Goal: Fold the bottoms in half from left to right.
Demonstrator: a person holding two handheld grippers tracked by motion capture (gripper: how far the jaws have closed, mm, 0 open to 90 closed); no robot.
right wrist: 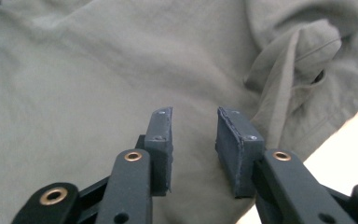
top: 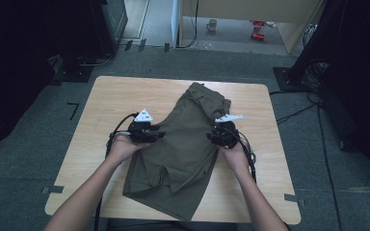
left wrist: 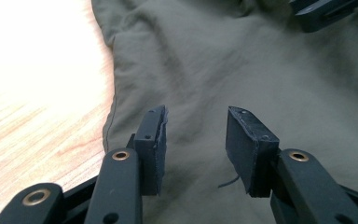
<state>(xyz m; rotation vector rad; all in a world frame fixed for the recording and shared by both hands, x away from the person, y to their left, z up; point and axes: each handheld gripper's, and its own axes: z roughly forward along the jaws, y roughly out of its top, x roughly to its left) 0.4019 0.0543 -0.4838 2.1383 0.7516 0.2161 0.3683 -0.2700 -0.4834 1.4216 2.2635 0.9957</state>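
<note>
A pair of olive green shorts [top: 183,144] lies spread on the light wooden table [top: 111,96], waist end toward the far side and rumpled there. My left gripper [top: 160,134] rests at the garment's left edge, held by a hand. In the left gripper view its jaws [left wrist: 196,126] stand apart over flat cloth [left wrist: 242,70], with nothing pinched between the pads. My right gripper [top: 211,137] is at the garment's right edge. In the right gripper view it [right wrist: 194,123] is open above the fabric [right wrist: 74,84], beside a bunched fold [right wrist: 298,51].
Bare table wood lies to the left of the shorts [left wrist: 37,93] and at the right [top: 265,144]. The other gripper's black tip [left wrist: 326,11] shows across the cloth. Cables trail over the table's near edge. Dark stands and a mug [top: 212,25] are on the floor beyond.
</note>
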